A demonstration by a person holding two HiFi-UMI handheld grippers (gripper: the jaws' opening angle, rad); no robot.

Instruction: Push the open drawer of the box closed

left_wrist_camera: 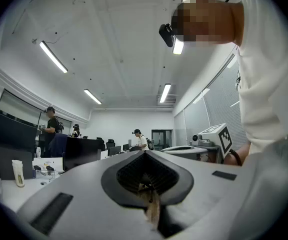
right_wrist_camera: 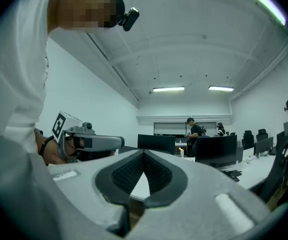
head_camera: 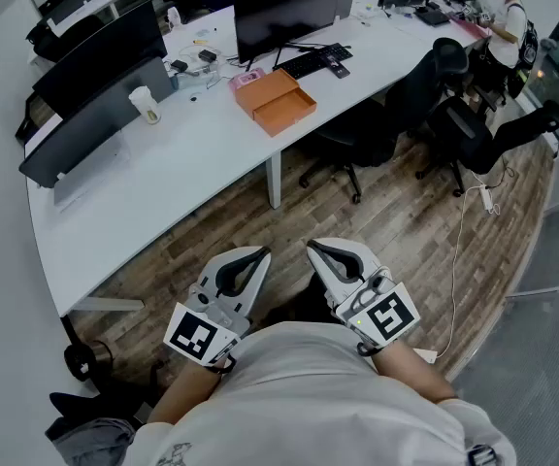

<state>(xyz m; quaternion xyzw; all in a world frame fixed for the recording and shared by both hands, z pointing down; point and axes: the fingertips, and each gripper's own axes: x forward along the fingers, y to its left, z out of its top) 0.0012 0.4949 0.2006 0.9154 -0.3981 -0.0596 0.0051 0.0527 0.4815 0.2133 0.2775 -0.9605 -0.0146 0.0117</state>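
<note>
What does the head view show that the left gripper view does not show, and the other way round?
Only the head view shows the orange box with its drawer pulled open, and the wooden floor under both grippers, which are held far from the box. Only the left gripper view shows the ceiling lights and, from close up, the left gripper with its jaws together and nothing between them. Both show the white desk, the white cup, dark monitors and the right gripper.

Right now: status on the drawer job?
Both shut, empty: left gripper, right gripper. Untouched: drawer of orange box open on white desk. Nothing blocks it.
</note>
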